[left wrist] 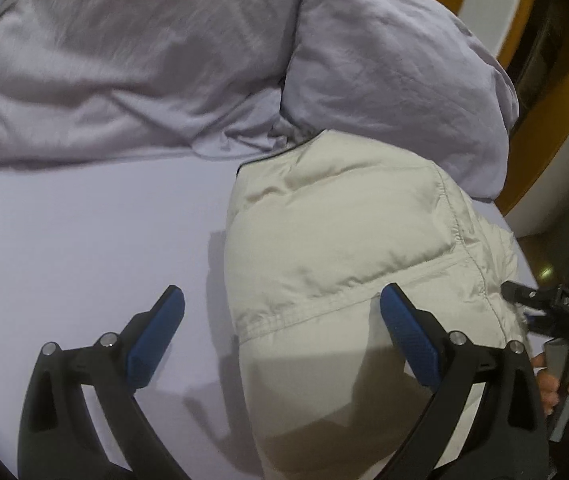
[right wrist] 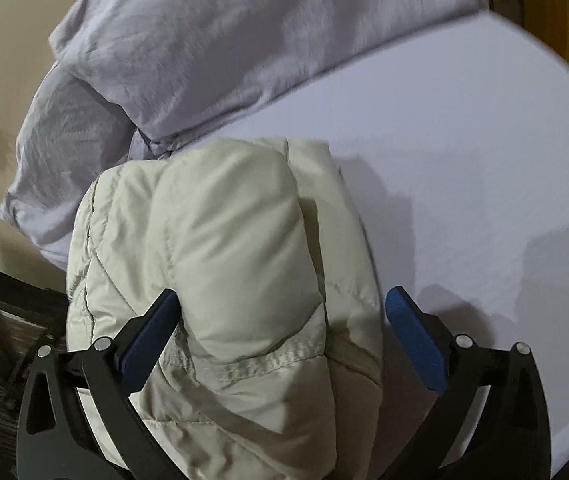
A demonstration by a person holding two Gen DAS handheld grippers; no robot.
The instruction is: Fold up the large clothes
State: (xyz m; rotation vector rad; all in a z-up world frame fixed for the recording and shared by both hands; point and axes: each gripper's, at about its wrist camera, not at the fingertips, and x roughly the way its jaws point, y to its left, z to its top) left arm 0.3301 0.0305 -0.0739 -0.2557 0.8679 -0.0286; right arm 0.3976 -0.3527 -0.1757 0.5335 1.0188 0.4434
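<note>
Both claws, left gripper [left wrist: 282, 306] and right gripper [right wrist: 284, 306], are held spread wide over a cream puffer jacket [right wrist: 220, 248]. It is laid on a lilac bed sheet [right wrist: 464, 140] beside a crumpled duvet [left wrist: 144, 72]; orange woodwork [left wrist: 556, 120] is seen beyond

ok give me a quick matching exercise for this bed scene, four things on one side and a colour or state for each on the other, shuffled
Things:
1. puffer jacket
2. duvet
3. gripper pads
4. left gripper

Descriptions:
A. blue
B. crumpled, lavender
C. open, holding nothing
D. cream, folded on the bed sheet

Pairs: 1-D, 2-B, 3-A, 4-C
</note>
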